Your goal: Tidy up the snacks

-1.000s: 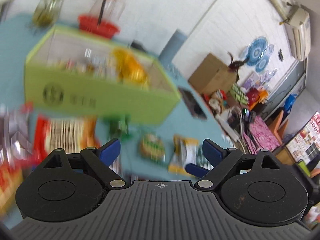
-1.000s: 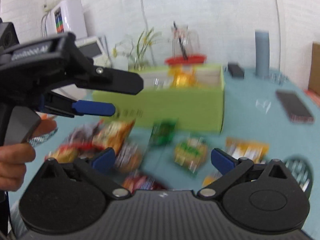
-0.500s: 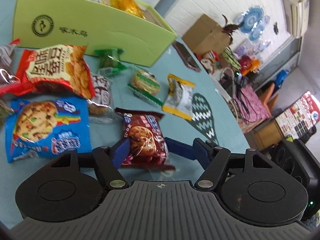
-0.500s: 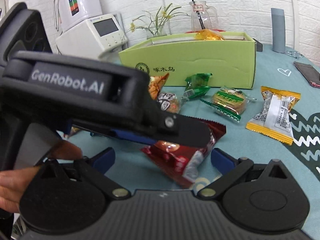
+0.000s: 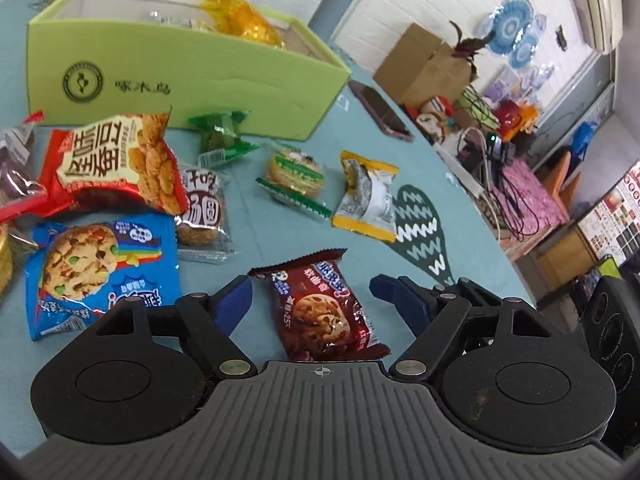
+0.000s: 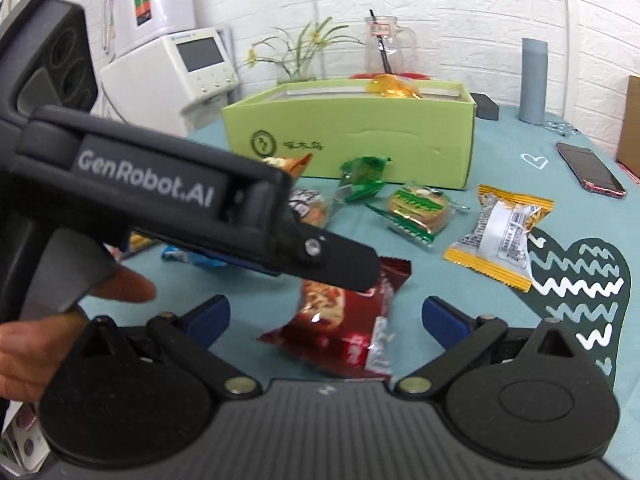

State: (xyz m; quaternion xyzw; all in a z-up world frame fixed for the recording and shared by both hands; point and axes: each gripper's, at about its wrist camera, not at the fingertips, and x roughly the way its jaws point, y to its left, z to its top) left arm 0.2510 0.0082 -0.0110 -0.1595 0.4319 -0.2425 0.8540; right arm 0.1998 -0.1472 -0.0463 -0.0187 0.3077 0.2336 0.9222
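A dark red cookie packet (image 5: 320, 304) lies on the teal tablecloth between the blue fingertips of my open left gripper (image 5: 310, 300). It also shows in the right wrist view (image 6: 352, 320), between the tips of my open, empty right gripper (image 6: 326, 316). The left gripper's black body (image 6: 160, 200) crosses that view above the packet. A green box (image 5: 180, 76) (image 6: 360, 136) with a golden packet (image 5: 240, 20) inside stands at the back. Several wrapped snacks lie in front of it: a yellow packet (image 5: 368, 196), a green-striped biscuit (image 5: 296, 172), a blue cookie bag (image 5: 100, 268), a red bag (image 5: 116, 160).
A phone (image 5: 380, 110) lies right of the box near the table edge. A white appliance (image 6: 176, 72), a flower vase (image 6: 300, 56), a glass jug (image 6: 384, 48) and a grey cylinder (image 6: 534, 80) stand behind the box. Clutter fills the room beyond the table's right edge.
My left gripper swung down from the box to the dark red cookie packet, and its jaws have opened wider around the packet. My right gripper came lower and closer to the same packet.
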